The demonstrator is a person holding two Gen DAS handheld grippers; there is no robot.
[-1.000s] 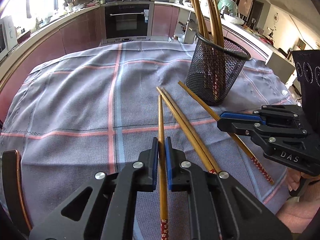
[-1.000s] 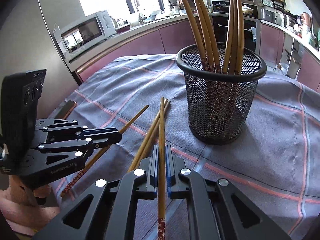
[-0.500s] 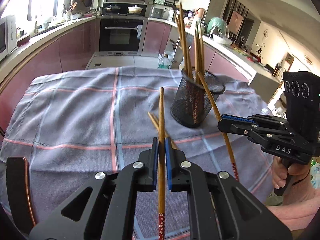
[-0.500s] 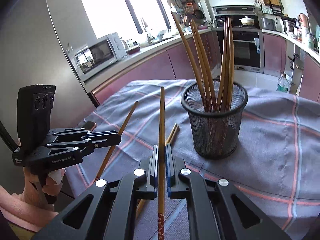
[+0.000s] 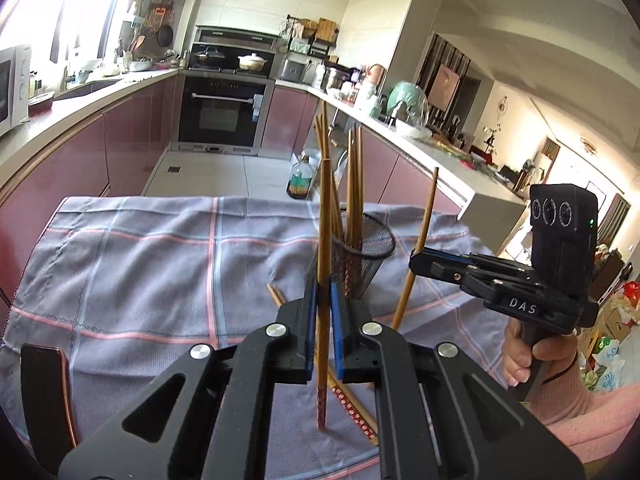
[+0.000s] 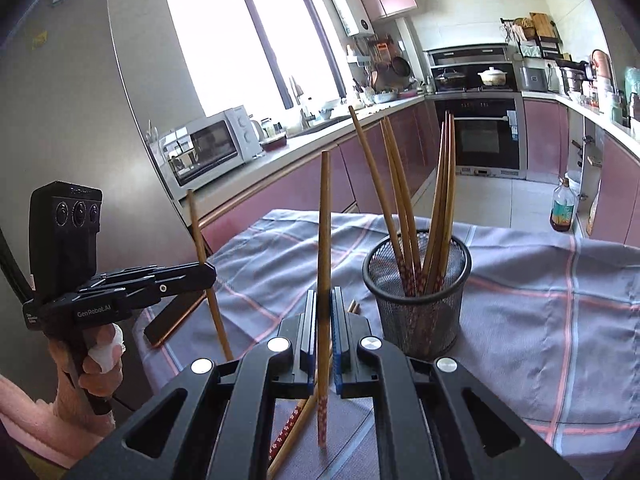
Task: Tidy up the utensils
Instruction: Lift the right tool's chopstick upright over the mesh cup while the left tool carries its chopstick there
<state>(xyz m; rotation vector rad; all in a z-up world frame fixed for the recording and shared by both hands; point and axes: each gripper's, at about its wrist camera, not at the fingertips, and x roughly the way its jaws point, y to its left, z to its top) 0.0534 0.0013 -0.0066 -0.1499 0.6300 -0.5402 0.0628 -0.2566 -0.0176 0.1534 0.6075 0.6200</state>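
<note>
Kitchen counters and an oven lay behind the checked cloth (image 5: 152,264) covering the table. Your left gripper (image 5: 324,320) pinched one chopstick (image 5: 323,216), lifted clear of the cloth just in front of the mesh holder (image 6: 416,308). Your right gripper (image 6: 324,324) pinched a second chopstick (image 6: 324,220) left of the holder. Two loose chopsticks (image 6: 296,424) lay on the cloth near the holder; several stood inside it.
</note>
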